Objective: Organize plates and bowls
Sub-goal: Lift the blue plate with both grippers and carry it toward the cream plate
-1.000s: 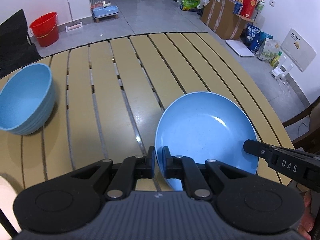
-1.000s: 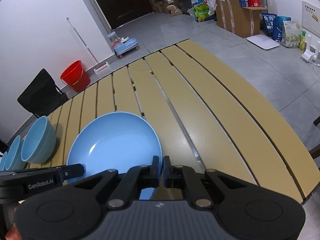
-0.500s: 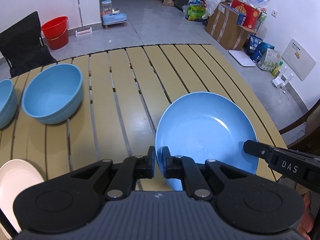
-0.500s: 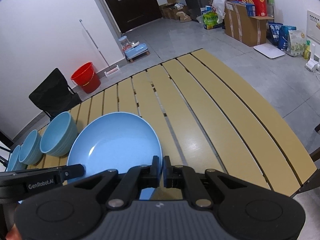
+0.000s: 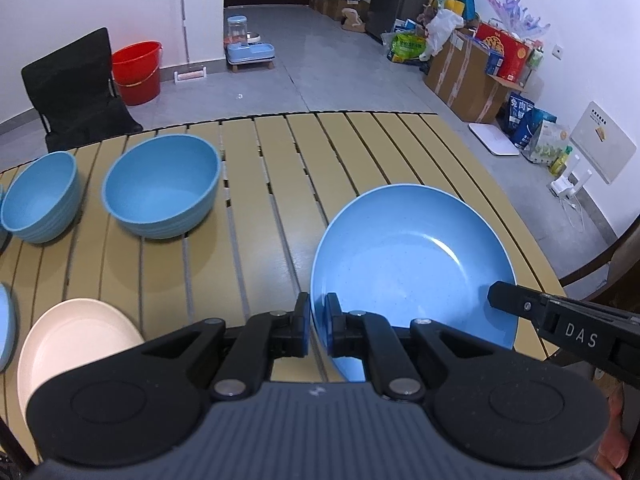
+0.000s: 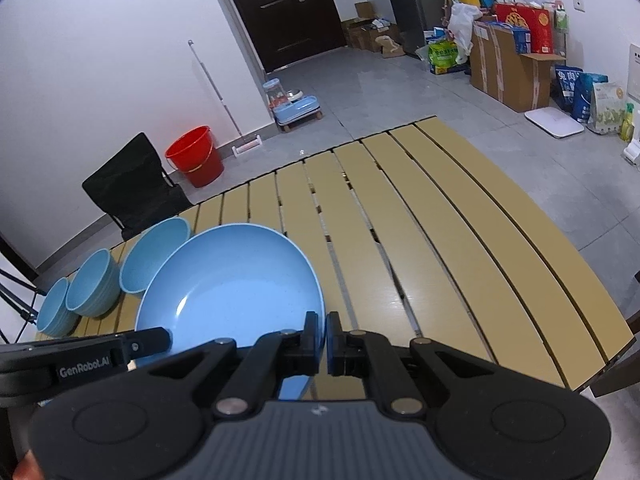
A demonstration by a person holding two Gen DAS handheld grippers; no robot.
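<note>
A large blue plate [image 5: 412,264] hangs above the slatted table, held from both sides. My left gripper [image 5: 317,320] is shut on its left rim. My right gripper [image 6: 322,336] is shut on the right rim of the same blue plate [image 6: 232,292]. Each gripper's body shows at the edge of the other's view. Two blue bowls [image 5: 162,192] [image 5: 40,196] stand on the table's far left, and the right wrist view shows three of them in a row [image 6: 154,254]. A cream plate [image 5: 72,344] lies near the front left edge.
The wooden slatted table [image 6: 460,248] has a rounded far edge. A black folding chair [image 5: 76,92] and a red bucket [image 5: 136,72] stand beyond it on the grey floor. Cardboard boxes and bags [image 6: 516,60] line the right wall. A blue rim [image 5: 6,328] shows at the far left.
Both grippers have risen and pulled back with the blue plate between them. More of the table's left side has come into view: a second bowl, then the cream plate.
</note>
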